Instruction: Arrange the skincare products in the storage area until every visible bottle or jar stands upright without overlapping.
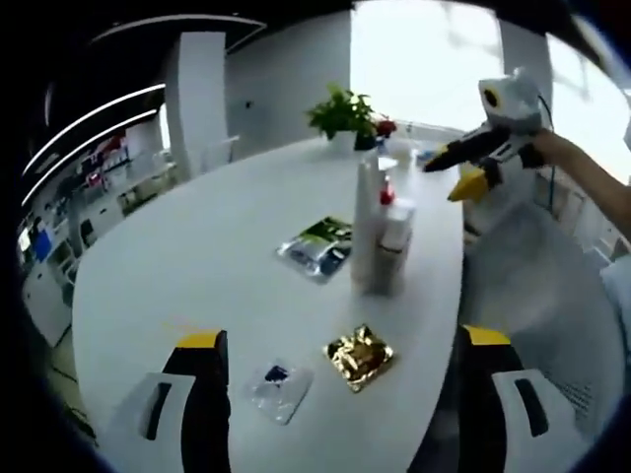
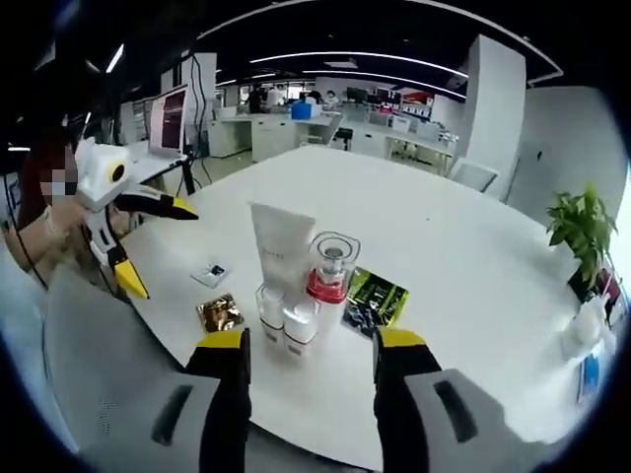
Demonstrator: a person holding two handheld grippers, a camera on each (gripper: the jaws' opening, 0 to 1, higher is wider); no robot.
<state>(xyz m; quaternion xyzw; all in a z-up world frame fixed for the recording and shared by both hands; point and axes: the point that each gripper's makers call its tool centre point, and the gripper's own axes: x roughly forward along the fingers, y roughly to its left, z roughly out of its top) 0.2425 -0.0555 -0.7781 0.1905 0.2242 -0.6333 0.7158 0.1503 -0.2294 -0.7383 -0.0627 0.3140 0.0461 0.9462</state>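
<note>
Both grippers were off the products when I looked. My right gripper (image 2: 310, 360) had its jaws spread wide w/ nothing between them, and the cluster sat straight ahead, just past the tips. My left gripper (image 1: 340, 360) was also wide and empty, well back from the cluster, which lay up and a bit right of its line.

Cluster, from the right gripper view: white tube (image 2: 281, 246) standing on end at the back left, clear bottle w/ red collar (image 2: 330, 271) upright beside it on the right, two small white jars (image 2: 286, 320) in front, nearest my right jaws. All looked upright, long axes vertical, but packed tight; couldn't tell if they were touching or just close. In the left gripper view they read as a tall white stack, the tube (image 1: 368, 222) in front of the rest.

Flat stuff on the white table (image 2: 463, 256): green-black sachet (image 2: 373, 299) lying just right of the bottle, gold foil packet (image 2: 220, 313) left of the jars, small clear packet (image 2: 211, 273) further left.

My guess: right hand was the nearer one by far, pointed dead on at the jars, so any spacing-out of the group should be its job, approach straight fwd, closing on a jar from the sides. Risk: tube looked tippy if nudged.
</note>
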